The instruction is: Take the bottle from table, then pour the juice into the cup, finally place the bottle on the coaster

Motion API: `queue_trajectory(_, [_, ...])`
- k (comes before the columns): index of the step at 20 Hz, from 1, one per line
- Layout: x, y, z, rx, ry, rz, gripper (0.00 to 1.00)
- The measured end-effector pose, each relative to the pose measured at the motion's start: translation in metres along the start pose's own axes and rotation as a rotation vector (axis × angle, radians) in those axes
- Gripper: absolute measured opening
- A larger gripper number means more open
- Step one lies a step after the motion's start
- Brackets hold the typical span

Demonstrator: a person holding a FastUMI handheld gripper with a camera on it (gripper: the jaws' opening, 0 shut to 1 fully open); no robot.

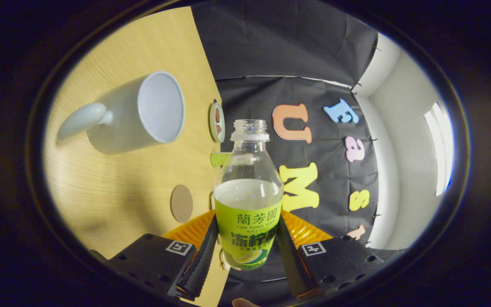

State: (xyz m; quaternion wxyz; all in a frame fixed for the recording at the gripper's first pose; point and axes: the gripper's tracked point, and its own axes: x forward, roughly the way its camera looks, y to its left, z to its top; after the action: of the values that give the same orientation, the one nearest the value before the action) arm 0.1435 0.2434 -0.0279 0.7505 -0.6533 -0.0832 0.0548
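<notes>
Clear plastic bottle (248, 192), cap off, sits between the gripper (247, 247) fingers w/ both pressing on its labelled lower half, one finger (200, 260) on one side, the other on the opposite side. Bottle reads as clamped. Green-yellow label wraps the lower body; pale liquid fills it to roughly the shoulder line just above the label, upper part & neck look empty. Open mouth points away from the fingers.

View is rolled hard: the wood-grain worktop (113, 187) appears as a slab on the side of the cup, so the bottle is tipped well off upright relative to the worktop. Exact angle can't tell.

Cup (139, 113) = pale grey-white mug w/ handle, standing on the worktop, well beyond the fingers & off to the side of the bottle neck. Its open rim faces toward the bottle side. Inside looks plain pale; can't tell if any liquid is in it. Bottle mouth is apart from the cup rim, not over it as far as I can see.

Coaster (181, 203) = small round brown disc flat on the worktop, near the bottle's body, closer to the fingers than the cup is. Nothing on it.

Small round item (217, 122) w/ a pale green rim lies near the worktop edge, between cup & bottle neck; too small to ID.
</notes>
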Motion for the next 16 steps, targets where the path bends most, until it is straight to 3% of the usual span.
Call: queue_trajectory(16, [-0.008, -0.016, 0.019, -0.257, -0.069, -0.068, 0.78])
